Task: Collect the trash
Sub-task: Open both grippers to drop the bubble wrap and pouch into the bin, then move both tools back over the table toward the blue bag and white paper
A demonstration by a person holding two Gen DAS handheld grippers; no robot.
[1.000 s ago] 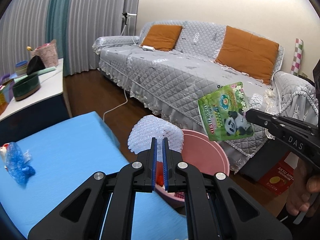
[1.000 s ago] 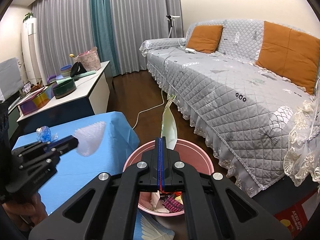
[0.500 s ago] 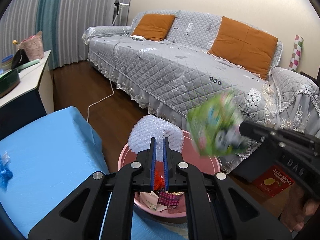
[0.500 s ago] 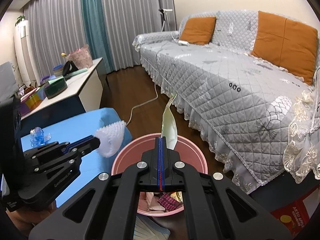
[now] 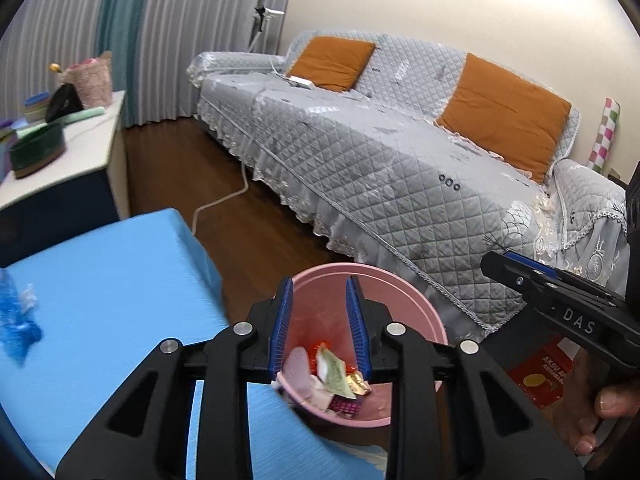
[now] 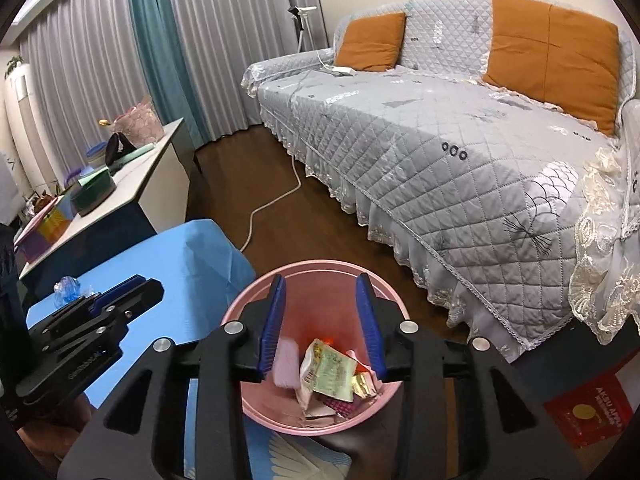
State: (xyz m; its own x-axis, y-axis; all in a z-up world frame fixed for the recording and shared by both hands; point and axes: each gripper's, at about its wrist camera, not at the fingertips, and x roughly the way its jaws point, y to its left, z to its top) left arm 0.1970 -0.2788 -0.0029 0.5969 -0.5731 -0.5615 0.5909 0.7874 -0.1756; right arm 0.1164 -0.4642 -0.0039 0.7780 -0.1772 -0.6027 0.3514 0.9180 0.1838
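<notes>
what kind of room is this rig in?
Most likely a home living room: a long sofa under a quilted grey cover with orange cushions, floor-length curtains, dark wood floor. A pink waste bin with wrappers in it stands beside a blue-covered table.

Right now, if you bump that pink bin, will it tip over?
Probably easily. The pink bin looks like thin plastic and holds only a few wrappers, so it is likely light. It narrows toward the bottom, so a rim push might tip or slide it.
</notes>
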